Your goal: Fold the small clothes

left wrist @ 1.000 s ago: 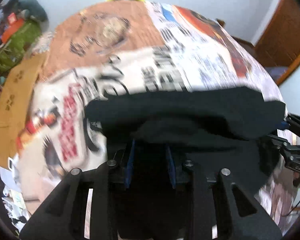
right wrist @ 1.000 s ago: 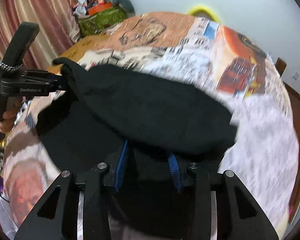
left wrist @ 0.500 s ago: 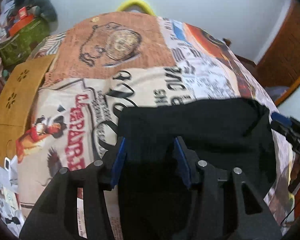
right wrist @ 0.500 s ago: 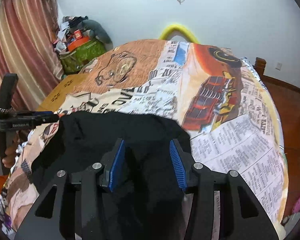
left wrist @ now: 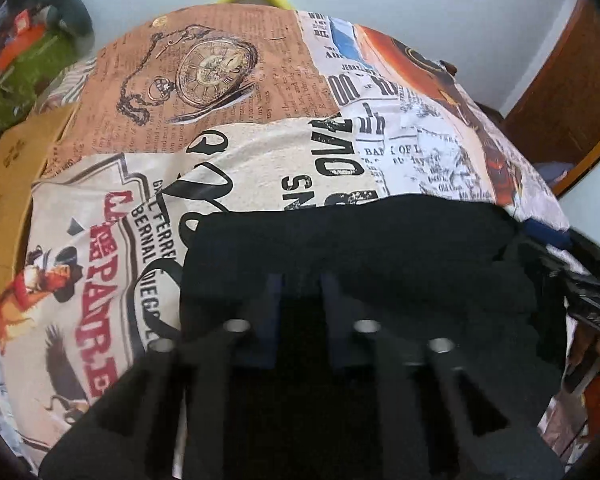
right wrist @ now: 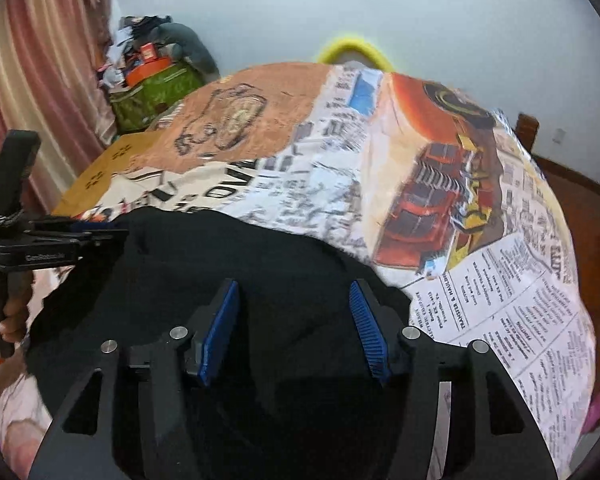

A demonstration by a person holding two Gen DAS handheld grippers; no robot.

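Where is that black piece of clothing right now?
The black garment lies on the printed bedsheet, low in both wrist views. It sits under the right gripper, with the left gripper at its left edge.

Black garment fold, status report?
Left gripper closing, right gripper opening. Black garment flat on the printed cloth. Nothing in the way.
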